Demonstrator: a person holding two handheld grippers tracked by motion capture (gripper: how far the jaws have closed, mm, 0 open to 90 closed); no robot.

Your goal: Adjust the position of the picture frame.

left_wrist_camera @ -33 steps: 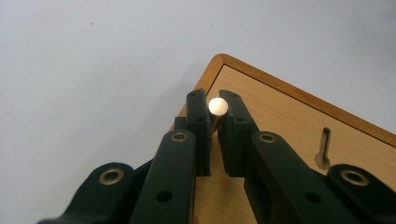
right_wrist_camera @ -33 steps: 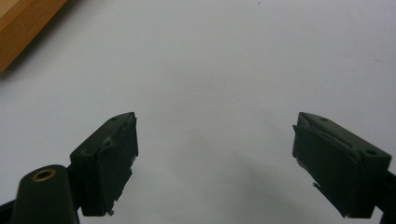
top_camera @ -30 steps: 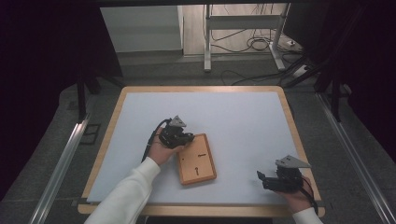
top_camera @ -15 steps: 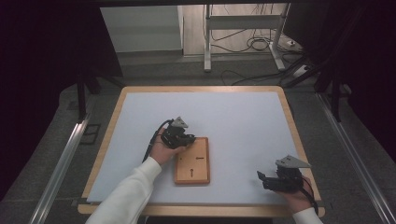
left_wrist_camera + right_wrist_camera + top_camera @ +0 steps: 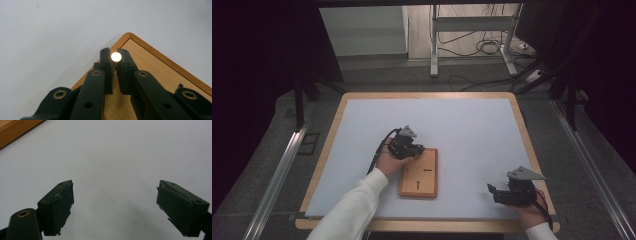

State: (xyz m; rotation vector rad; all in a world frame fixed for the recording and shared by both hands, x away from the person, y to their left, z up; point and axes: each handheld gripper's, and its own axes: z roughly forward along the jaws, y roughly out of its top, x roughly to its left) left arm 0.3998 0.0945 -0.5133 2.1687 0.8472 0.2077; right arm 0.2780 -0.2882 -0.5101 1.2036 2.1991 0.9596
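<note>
A flat wooden board (image 5: 419, 175) with a few small dark marks lies square on the white mat, near the front middle. My left gripper (image 5: 416, 149) sits over the board's far left corner, held by a hand in a white sleeve. In the left gripper view its jaws (image 5: 114, 53) are shut on a small shiny metal pin (image 5: 116, 57), seen end-on, just above the board's corner (image 5: 155, 65). My right gripper (image 5: 492, 192) rests at the front right of the mat, pointing left. Its jaws (image 5: 115, 187) stand wide open with nothing between them.
A white mat (image 5: 462, 125) covers the table, framed by a wooden rim (image 5: 427, 95). The board's edge (image 5: 15, 127) shows at the top left of the right gripper view. Table legs and cables (image 5: 482, 47) lie on the floor beyond.
The board has turned from a slight tilt to lie square with the table. My left gripper shifted a little to the right over its corner. The right gripper stayed put.
</note>
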